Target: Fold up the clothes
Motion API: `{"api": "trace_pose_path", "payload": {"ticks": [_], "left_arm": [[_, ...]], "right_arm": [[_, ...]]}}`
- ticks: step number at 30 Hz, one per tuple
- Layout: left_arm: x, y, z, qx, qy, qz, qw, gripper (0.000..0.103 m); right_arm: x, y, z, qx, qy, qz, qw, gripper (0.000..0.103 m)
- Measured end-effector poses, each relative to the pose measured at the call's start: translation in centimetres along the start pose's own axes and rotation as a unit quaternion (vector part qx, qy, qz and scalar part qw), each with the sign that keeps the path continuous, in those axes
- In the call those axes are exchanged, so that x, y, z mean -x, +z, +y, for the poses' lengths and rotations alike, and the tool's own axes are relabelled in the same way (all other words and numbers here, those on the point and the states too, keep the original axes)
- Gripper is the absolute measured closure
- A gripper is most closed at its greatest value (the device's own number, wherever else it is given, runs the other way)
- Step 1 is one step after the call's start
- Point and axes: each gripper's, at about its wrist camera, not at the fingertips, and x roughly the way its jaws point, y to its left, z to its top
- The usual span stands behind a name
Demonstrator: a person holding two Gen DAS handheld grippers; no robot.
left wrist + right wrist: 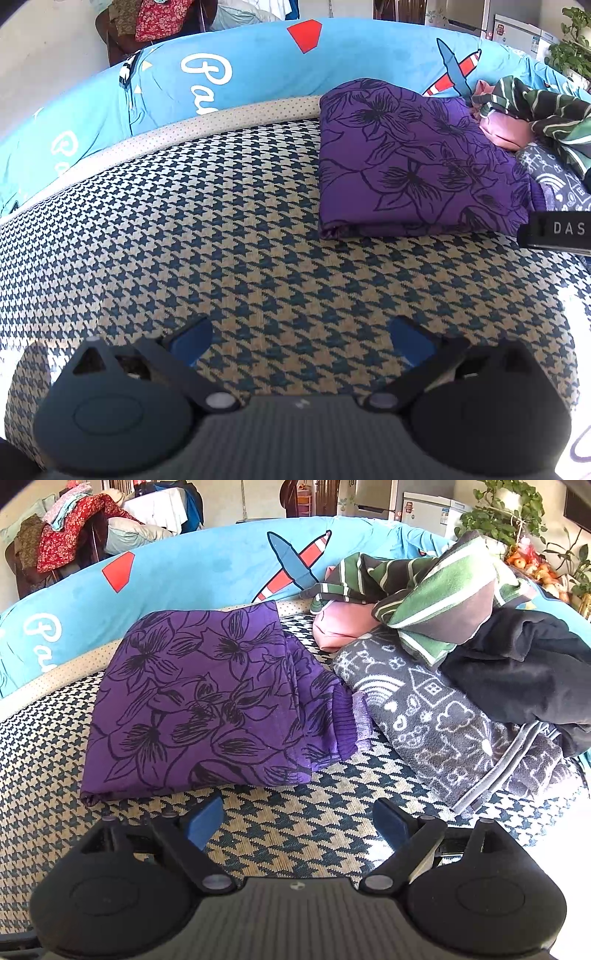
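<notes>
While both tongs, left (301, 345) and right (297, 821), stood wide and empty, I judged the folded purple flower-printed cloth (207, 701) finished (next, the grey doodle-patterned towel (436, 716), by its corners).

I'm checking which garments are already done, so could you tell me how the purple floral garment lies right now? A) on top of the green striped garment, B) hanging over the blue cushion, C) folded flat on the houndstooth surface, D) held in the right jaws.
C: the purple floral garment lies folded flat on the houndstooth surface, apart from the open, empty right gripper.
</notes>
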Motion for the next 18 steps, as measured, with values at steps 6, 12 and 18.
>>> {"api": "trace_pose_path", "payload": {"ticks": [6, 12, 18], "left_arm": [[0.08, 0.04, -0.47, -0.006, -0.001, -0.002, 1.0000, 0.000], [0.02, 0.05, -0.75, -0.009, -0.001, -0.002, 1.0000, 0.000], [0.00, 0.00, -0.89, -0.011, 0.000, -0.002, 0.9999, 0.000]], "right_arm": [[-0.34, -0.06, -0.22, 0.000, -0.003, 0.006, 1.000, 0.015], [-0.38, -0.07, -0.25, 0.004, -0.004, 0.006, 1.000, 0.015], [-0.41, 0.01, -0.23, 0.006, -0.004, 0.006, 1.000, 0.015]]}}
